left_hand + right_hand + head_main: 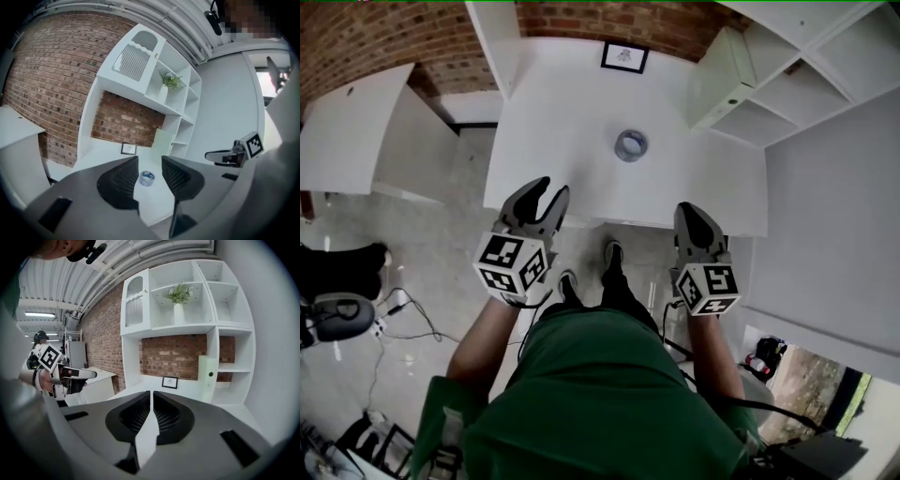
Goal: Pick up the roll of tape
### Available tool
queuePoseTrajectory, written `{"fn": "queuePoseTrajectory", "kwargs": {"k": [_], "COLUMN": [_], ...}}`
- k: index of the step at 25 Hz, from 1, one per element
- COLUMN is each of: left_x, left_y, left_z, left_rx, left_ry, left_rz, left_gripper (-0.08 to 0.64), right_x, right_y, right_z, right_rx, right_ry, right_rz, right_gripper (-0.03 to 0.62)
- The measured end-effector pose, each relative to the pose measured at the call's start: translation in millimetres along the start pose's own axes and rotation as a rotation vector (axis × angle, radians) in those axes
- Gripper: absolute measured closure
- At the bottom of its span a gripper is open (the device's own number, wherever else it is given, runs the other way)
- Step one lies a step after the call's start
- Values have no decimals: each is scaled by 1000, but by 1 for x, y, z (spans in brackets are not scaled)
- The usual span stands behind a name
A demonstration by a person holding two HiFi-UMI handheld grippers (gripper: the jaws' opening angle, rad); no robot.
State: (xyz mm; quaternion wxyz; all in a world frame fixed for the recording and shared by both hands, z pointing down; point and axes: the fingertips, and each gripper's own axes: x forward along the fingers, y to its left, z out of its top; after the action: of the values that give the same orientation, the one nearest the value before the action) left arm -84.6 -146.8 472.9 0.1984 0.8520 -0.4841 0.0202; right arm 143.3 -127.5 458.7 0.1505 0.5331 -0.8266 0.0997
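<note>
tape roll [631,145]: lies flat, hole up, about mid white table [562,112], clear of every edge. Untouched.
left gripper [150,171]: at the table's near edge, well short of the roll. Jaws stand moderately apart, nothing between the pads. In its own view the roll sits right in the gap, so it looks lined up as the picking side.
right gripper [151,401]: also at the table's near edge. Jaws pressed together, empty. Probably just parked, no role yet.
framed picture [624,57]: at the table's far edge by the brick wall, out of the reach path.
step: approach; grasp not begun.
next: carry the left gripper in over the table. The flat roll suggests pinching one wall through the hole.
</note>
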Motion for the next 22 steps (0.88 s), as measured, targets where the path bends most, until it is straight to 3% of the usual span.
{"fn": "queuePoseTrajectory", "kwargs": {"k": [8, 15, 22], "left_x": [34, 53, 53], "left_y": [11, 24, 33], "left_z": [-1, -15, -29], "left_rx": [-24, -82, -140], "left_ry": [14, 17, -1], "left_rz": [116, 264, 412], "left_gripper": [394, 394, 394], "right_x": [84, 154, 206], "right_y": [-30, -44, -49], "right_z": [-7, -47, -94], "right_rx": [-71, -134, -249], "right_ry": [97, 231, 398], "right_rz": [160, 323, 456], "right_gripper": [566, 480, 439]}}
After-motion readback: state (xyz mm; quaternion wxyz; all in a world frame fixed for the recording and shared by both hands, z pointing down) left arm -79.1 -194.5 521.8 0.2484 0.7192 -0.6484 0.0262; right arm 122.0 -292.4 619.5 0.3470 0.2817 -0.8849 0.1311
